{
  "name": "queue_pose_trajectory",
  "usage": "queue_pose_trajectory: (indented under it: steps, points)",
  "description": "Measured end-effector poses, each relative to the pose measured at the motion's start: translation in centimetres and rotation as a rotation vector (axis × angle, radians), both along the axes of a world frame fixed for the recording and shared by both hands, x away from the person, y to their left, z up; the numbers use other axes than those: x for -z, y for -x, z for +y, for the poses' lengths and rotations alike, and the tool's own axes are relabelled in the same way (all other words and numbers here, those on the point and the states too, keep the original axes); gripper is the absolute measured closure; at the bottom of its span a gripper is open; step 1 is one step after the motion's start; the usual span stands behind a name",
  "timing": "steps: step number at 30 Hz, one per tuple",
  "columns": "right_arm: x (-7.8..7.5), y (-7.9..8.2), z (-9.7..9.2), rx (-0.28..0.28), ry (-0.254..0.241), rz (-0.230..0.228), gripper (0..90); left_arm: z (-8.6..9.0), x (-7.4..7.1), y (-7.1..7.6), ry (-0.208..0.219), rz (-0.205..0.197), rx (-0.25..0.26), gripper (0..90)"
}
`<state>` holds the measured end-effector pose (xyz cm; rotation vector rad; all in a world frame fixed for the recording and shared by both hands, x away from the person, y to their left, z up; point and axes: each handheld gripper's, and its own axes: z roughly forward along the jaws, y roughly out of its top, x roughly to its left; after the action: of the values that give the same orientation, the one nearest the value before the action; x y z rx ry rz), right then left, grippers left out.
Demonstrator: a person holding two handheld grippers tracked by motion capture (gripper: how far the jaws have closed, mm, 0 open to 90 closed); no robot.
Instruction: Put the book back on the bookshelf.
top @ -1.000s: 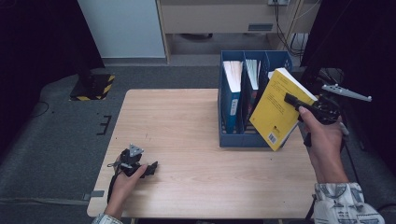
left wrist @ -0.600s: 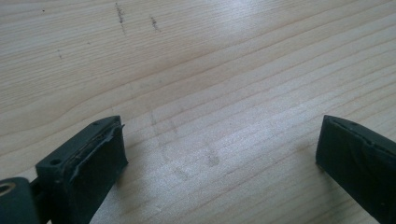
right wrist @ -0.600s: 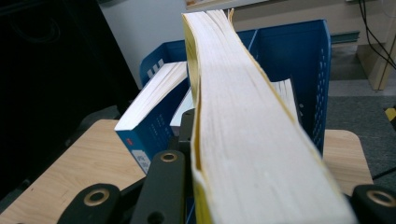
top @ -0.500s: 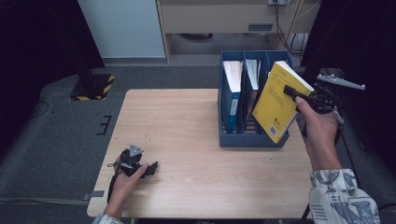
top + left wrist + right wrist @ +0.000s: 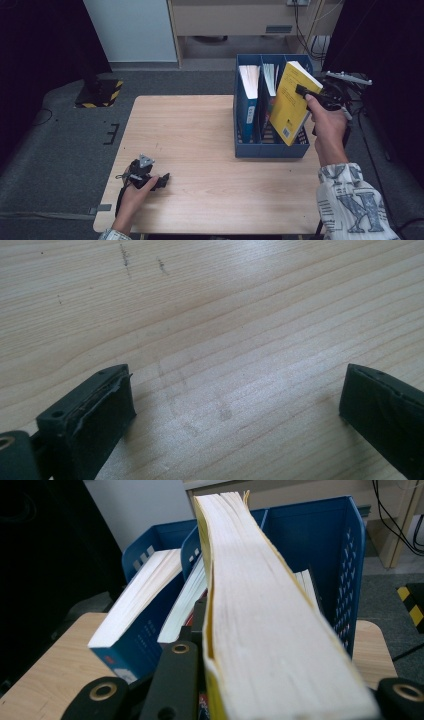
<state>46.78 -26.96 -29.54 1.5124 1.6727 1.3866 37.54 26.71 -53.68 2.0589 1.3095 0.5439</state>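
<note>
High view: left gripper [image 5: 159, 181] rests on table [image 5: 200, 130] at its near left corner, well apart from rack [image 5: 270, 149], jaws wide with bare wood between. Farther, right gripper [image 5: 306, 93] clamps yellow book [image 5: 292, 102], tilted, its lower edge inside rack's right compartment. Blue book [image 5: 246, 102] stands in rack's left compartment.

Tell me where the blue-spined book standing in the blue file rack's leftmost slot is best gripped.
Grip the blue-spined book by its top edge, coming from above: it stands upright, the blue file rack walls cover its lower part, and only the top sticks out.
</note>
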Motion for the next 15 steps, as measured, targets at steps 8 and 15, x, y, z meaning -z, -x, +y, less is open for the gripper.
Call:
queue_pose_trajectory:
  steps: [8, 15]
  points:
    - [0.7, -1.3, 1.2, 0.008, 0.000, 0.008, 74.5, 0.0, 0.0, 0.0, 0.002, 0.001, 0.004, 0.0]
    - [1.0, -2.2, 2.3, 0.026, 0.022, 0.006, 74.5, 0.0, 0.0, 0.0, 0.002, 0.001, 0.007, 0.0]
